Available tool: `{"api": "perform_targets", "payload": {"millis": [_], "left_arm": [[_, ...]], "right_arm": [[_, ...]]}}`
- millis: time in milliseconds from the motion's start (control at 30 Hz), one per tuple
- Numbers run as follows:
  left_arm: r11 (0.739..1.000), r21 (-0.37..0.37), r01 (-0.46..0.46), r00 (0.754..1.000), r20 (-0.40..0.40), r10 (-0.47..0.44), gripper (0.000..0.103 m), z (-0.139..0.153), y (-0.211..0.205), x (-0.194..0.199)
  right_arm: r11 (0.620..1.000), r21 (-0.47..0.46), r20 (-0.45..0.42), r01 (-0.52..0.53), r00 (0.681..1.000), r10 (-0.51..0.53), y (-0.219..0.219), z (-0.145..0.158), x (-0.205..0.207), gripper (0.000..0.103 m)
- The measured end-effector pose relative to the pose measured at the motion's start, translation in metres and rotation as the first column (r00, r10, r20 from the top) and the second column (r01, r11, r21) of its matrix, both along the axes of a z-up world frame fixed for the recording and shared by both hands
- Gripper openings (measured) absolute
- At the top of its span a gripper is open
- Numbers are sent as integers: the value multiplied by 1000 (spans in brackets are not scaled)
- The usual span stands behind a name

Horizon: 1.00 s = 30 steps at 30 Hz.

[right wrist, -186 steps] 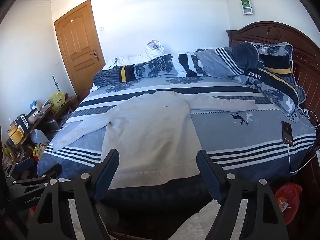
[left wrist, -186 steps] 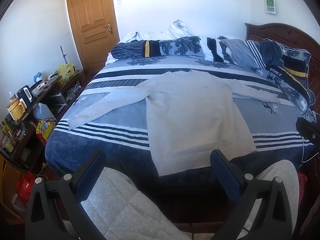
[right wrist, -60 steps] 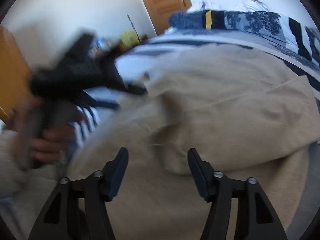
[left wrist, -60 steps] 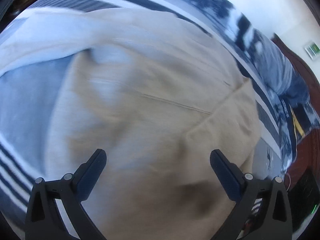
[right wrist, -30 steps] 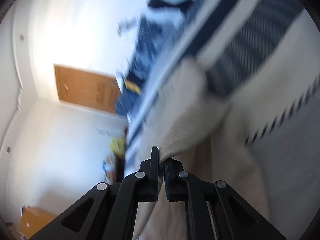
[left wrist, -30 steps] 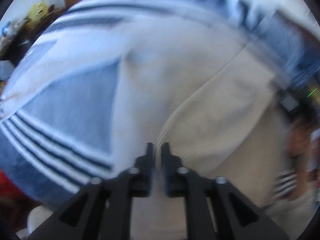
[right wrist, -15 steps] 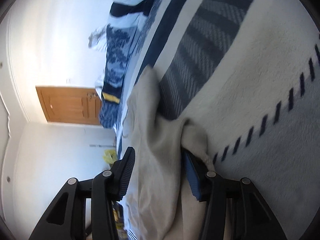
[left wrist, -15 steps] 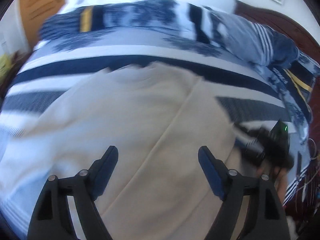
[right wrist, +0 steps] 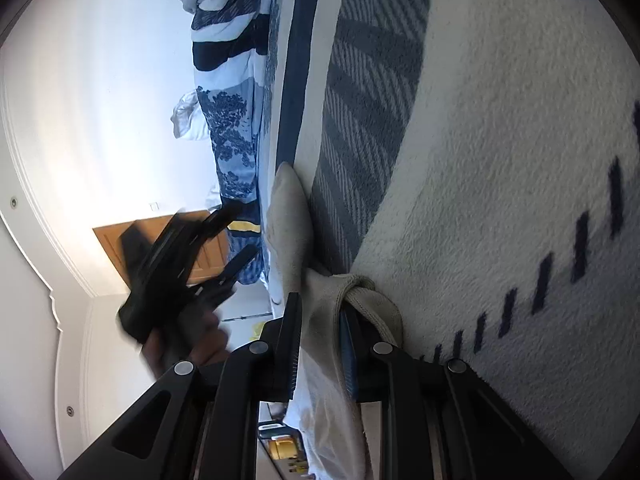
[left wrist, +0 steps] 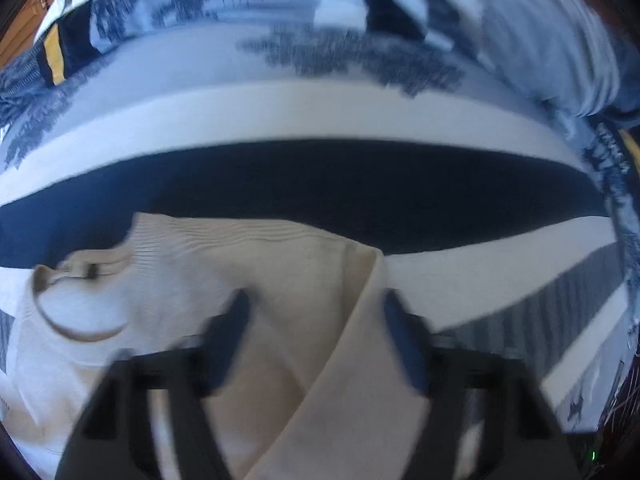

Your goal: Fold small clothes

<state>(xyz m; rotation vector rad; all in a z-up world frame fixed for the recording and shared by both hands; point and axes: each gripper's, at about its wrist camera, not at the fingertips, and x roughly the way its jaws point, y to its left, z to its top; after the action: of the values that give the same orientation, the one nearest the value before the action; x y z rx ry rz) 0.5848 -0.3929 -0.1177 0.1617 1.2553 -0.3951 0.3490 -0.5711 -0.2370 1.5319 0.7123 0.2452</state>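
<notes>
A cream knitted sweater [left wrist: 248, 276] lies on the striped bed, its right sleeve folded over the body. In the left wrist view my left gripper [left wrist: 316, 328] is open, its fingers straddling the shoulder fold beside the neckline [left wrist: 80, 304]. In the right wrist view, rolled sideways, my right gripper [right wrist: 320, 340] has its jaws narrowed around a bunched edge of the sweater [right wrist: 316, 320], with a small gap still showing. The left gripper [right wrist: 176, 264] appears there too, blurred, in a hand.
The blue and white striped bedspread [left wrist: 360, 184] fills both views. Rumpled patterned bedding and pillows [left wrist: 280, 12] lie along the far side. A wooden door [right wrist: 208, 256] and white wall show beyond the bed in the right wrist view.
Left gripper has moved up to the sweater's shoulder near the neckline and narrowed its opening. Right gripper's jaws have closed in around the bunched sweater edge.
</notes>
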Motion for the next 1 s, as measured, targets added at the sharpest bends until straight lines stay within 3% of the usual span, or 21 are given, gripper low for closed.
{"api": "perform_targets", "payload": {"millis": [133,300,433,600,700,733,800,833,933,1000], "left_arm": [[999,40,10,999,32,-11,49,-10,-13,7],[999,-53,-6,1000,3,6,49,6,-4,9],[996,-67,56,997,55,-53,50,26,-14,-1],[983,120,138,990,4,-140,49,-6,-48,-4],[977,170,129,990,28,-136,33,-15,-52,-3],[982,145,123,991,30,-129,9,-11,-50,-2],[994,31,103,995,1,-103,5,2,-39,3],[997,-40,71,997,23,-70,5,15,-29,7],[981,-190,-33,999,19,38,5,37,3,24],[969,-226,-101,995,-43,94,5,28,15,38]], "right_arm": [[1000,-24,-10,-11,1000,11,3,1,1,20],[1000,-15,-16,-6,1000,6,2,-1,-2,17],[1000,-23,-27,2,1000,-2,2,2,-5,17],[999,-43,-36,21,999,-23,0,6,-8,17],[999,-26,-32,30,999,-30,-1,3,-9,16],[999,-18,-30,34,999,-35,-2,1,-9,16],[999,-19,-28,29,999,-29,-1,1,-6,12],[999,-31,-33,23,999,-24,0,1,-5,4],[997,-60,-29,58,998,-60,-5,5,-12,4],[989,-118,-12,93,995,-96,-12,18,-17,3]]}}
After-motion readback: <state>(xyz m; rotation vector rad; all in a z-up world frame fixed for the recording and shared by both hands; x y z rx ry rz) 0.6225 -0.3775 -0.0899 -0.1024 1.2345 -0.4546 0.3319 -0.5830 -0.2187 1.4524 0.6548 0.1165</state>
